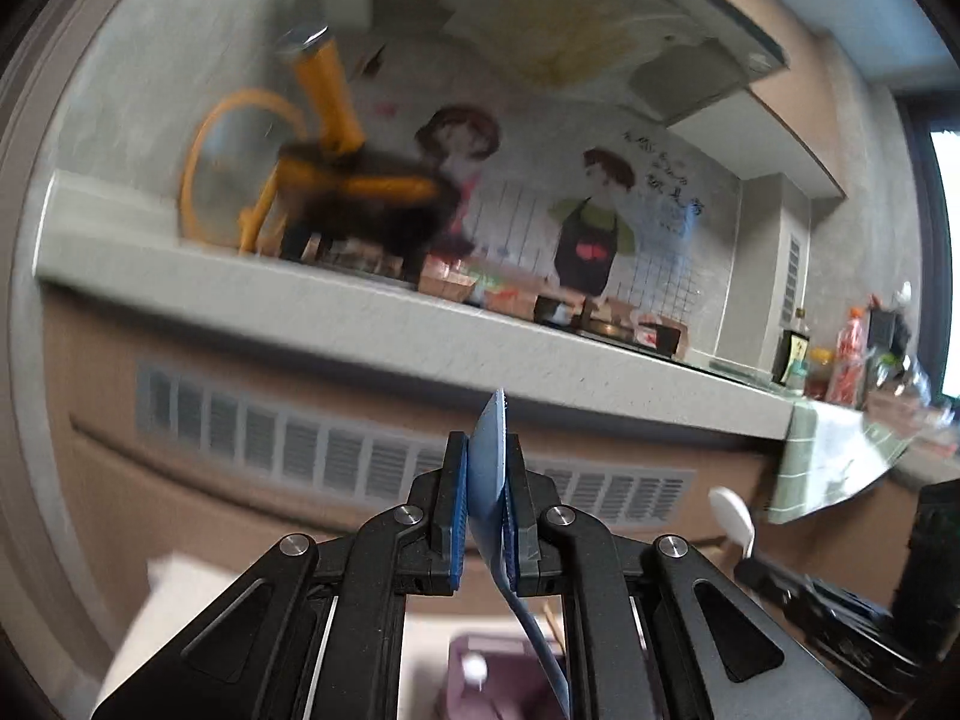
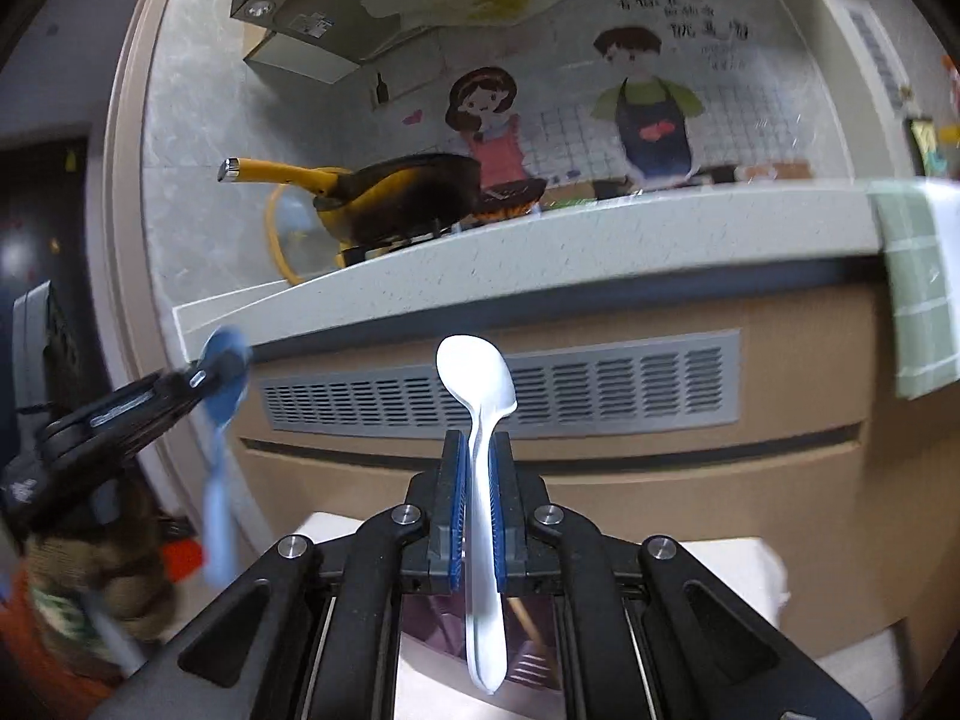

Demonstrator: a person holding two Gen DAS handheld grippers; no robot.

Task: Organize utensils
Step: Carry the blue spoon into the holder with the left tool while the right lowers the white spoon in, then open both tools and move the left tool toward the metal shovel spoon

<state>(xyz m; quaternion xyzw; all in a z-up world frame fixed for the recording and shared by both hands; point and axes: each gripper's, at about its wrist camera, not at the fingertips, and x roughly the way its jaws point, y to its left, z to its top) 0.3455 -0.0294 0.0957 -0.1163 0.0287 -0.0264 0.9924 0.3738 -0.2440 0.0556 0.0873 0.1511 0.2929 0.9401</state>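
Note:
My left gripper (image 1: pixel 486 450) is shut on a blue spoon (image 1: pixel 489 468), seen edge-on, its handle hanging down between the fingers. In the right wrist view the left gripper (image 2: pixel 222 369) appears at the left with the blue spoon (image 2: pixel 225 372). My right gripper (image 2: pixel 478 450) is shut on a white spoon (image 2: pixel 477 378), bowl up, handle hanging below the fingers. The white spoon also shows in the left wrist view (image 1: pixel 732 516). A purple holder (image 1: pixel 480 672) with wooden sticks lies below both grippers, partly hidden; it also shows in the right wrist view (image 2: pixel 432 618).
A grey kitchen counter (image 2: pixel 540 246) runs ahead, with a yellow-handled black pan (image 2: pixel 390 192) on the stove. A green cloth (image 2: pixel 918 288) hangs over the counter edge. A vent grille (image 2: pixel 498 384) is in the cabinet front. Bottles (image 1: pixel 840 354) stand at the far right.

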